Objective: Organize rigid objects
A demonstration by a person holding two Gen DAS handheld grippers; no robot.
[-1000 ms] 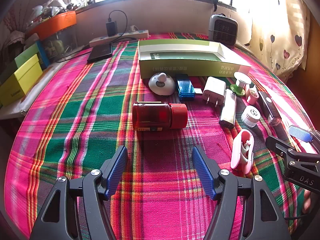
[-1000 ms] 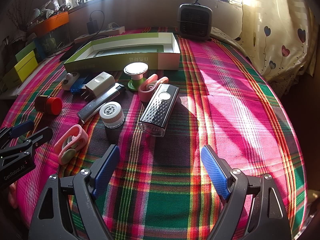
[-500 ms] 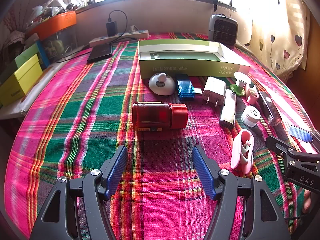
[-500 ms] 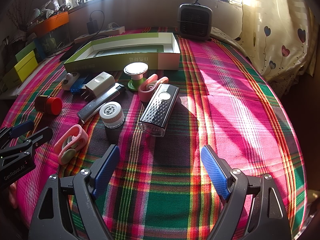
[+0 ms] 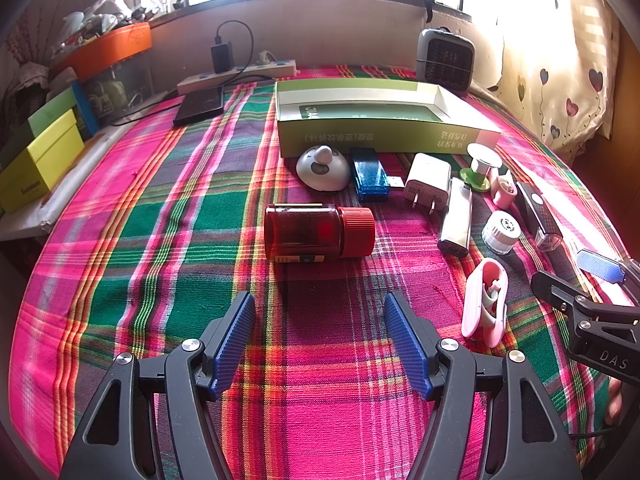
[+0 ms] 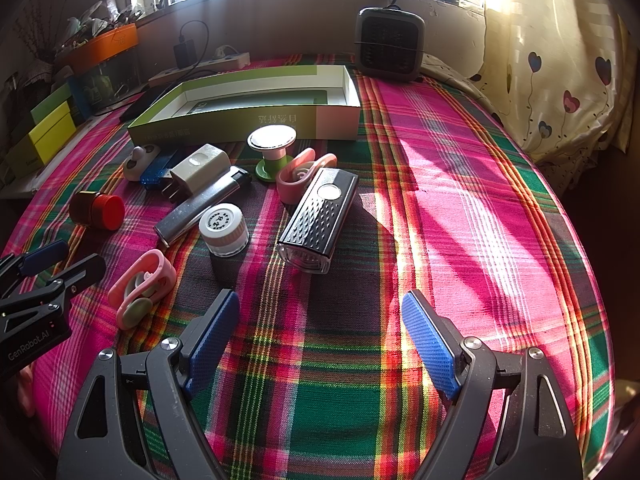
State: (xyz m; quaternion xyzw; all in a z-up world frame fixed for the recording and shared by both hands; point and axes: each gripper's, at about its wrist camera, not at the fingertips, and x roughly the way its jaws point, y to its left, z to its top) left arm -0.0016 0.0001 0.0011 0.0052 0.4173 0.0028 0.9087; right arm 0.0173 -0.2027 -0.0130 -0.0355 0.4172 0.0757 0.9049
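An open green box point(image 5: 380, 120) lies at the back of the plaid cloth point(image 5: 160, 240); it also shows in the right wrist view point(image 6: 256, 104). In front of it lie several small objects: a red-capped brown bottle point(image 5: 318, 232) on its side, a white dome point(image 5: 322, 166), a blue USB device point(image 5: 370, 176), a white charger point(image 5: 428, 182), a silver lighter point(image 5: 456, 220), a white jar point(image 6: 224, 228), a black light point(image 6: 320, 216), pink clips point(image 6: 142, 284). My left gripper point(image 5: 320, 320) is open and empty, just short of the bottle. My right gripper point(image 6: 320, 320) is open and empty, short of the black light.
A small black heater point(image 6: 390, 50) stands at the back right. A power strip point(image 5: 238, 74) and a dark phone point(image 5: 200, 104) lie at the back left. Yellow and green boxes point(image 5: 40, 160) line the left edge. A curtain point(image 6: 560, 60) hangs at the right.
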